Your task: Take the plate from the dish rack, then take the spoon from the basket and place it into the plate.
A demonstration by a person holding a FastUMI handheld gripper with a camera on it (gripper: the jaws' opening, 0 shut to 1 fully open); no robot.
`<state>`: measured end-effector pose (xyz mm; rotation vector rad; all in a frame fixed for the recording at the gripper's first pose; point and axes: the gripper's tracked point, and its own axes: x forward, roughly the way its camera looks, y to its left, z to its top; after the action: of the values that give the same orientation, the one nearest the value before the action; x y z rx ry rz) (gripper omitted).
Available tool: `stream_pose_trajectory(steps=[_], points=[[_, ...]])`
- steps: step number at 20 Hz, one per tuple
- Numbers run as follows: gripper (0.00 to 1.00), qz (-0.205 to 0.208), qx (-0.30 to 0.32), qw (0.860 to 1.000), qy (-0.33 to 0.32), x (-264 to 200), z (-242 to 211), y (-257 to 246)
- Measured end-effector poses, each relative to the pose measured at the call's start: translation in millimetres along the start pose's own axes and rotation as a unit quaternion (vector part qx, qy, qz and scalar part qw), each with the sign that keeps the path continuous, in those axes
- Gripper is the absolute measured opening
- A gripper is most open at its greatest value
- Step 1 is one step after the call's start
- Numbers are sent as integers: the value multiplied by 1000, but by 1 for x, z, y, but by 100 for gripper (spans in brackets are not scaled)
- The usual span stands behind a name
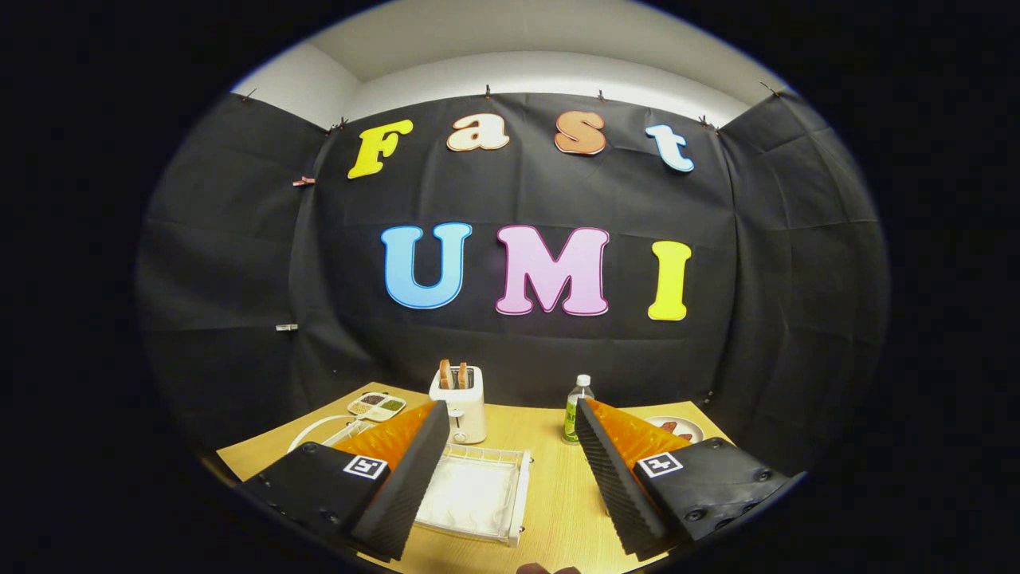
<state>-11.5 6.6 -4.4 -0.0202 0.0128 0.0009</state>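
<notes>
The hand-held gripper (510,478), with black ribbed pads on orange fingers, is spread wide, nothing between its fingers but bare wooden tabletop (558,510). Each finger carries a small square black-and-white marker on its black housing.

Just ahead of the fingers, at about 11 o'clock and partly tucked behind the left finger, lies a white wire dish rack (478,493) with a pale, flat, whitish surface inside it; whether that surface is the plate cannot be told. The rack's left part is hidden by the left finger, though a white rounded wire rim shows beyond that finger at about 10 o'clock.

Farther on, at roughly 11 o'clock, a white two-slot toaster (460,402) stands upright with two brown slices poking from its top. Left of it sits a small white divided dish (377,406) holding dark and green bits. At about 1 o'clock, a clear plastic bottle with a green label and white cap (577,408) stands upright, just beyond the tip of the right finger. Past the right finger, at 2 o'clock, a small white round plate with reddish-brown food (679,429) rests near the table's far edge.
</notes>
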Motion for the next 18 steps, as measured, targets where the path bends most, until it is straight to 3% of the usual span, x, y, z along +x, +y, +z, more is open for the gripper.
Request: stream_pose_trajectory(steps=[9,18], points=[[98,11,-8,1000,5,4,-2,16],[97,19,-27,997,69,44,-18,43]])
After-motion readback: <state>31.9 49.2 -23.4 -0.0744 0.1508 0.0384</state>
